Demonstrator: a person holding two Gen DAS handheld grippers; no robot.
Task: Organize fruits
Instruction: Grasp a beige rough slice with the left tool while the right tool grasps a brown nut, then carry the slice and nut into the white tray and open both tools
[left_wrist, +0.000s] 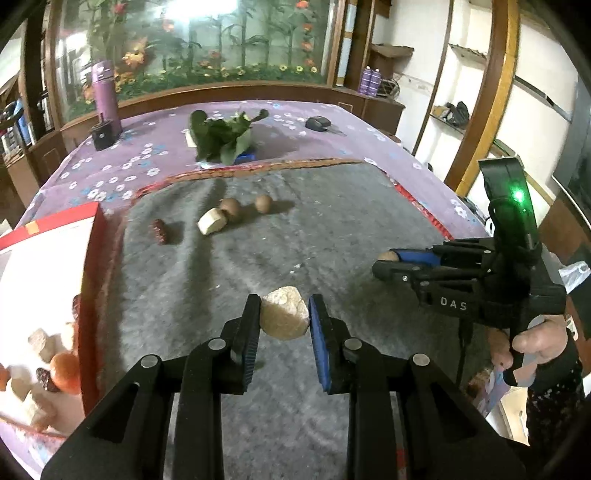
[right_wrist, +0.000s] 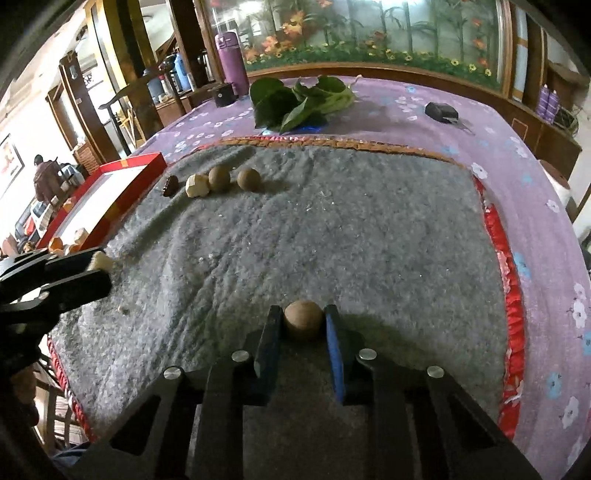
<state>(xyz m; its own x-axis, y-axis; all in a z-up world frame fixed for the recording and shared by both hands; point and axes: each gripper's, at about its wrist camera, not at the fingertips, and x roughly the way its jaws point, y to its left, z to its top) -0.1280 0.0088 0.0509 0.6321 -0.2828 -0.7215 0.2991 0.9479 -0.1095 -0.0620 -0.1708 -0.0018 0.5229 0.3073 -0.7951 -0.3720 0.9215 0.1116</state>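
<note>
From the left wrist camera, the left gripper (left_wrist: 284, 319) has its jaws drawn in on a pale, rough-cut chunk of fruit (left_wrist: 283, 318), both pads pressing its sides above the grey blanket (left_wrist: 295, 229). Only this view looks down into the red-edged box (left_wrist: 94, 266) at the left, where orange fruits, pale chunks and dark red pieces lie, washed out by glare and cut by the frame edge. To the right the right gripper (left_wrist: 386, 263), side on, pinches something brown that its fingers mostly hide; its body reads "DAS", a green light glows above, and a hand (left_wrist: 535, 343) grips the handle. From the right wrist camera, the right gripper (right_wrist: 303, 319) is clamped on a round brown fruit (right_wrist: 303, 319), plainly seen here. The left gripper (right_wrist: 98, 269) enters at the left edge with the pale chunk poking past its tips. Both views show a loose row further off: a dark red date (right_wrist: 170, 184), a second pale chunk (right_wrist: 197, 186) and two brown round fruits (right_wrist: 234, 179), with a bunch of green leaves (right_wrist: 299, 103) and a purple flask (right_wrist: 232, 61) beyond on the flowered cloth. The flask's label is too small to read.
</note>
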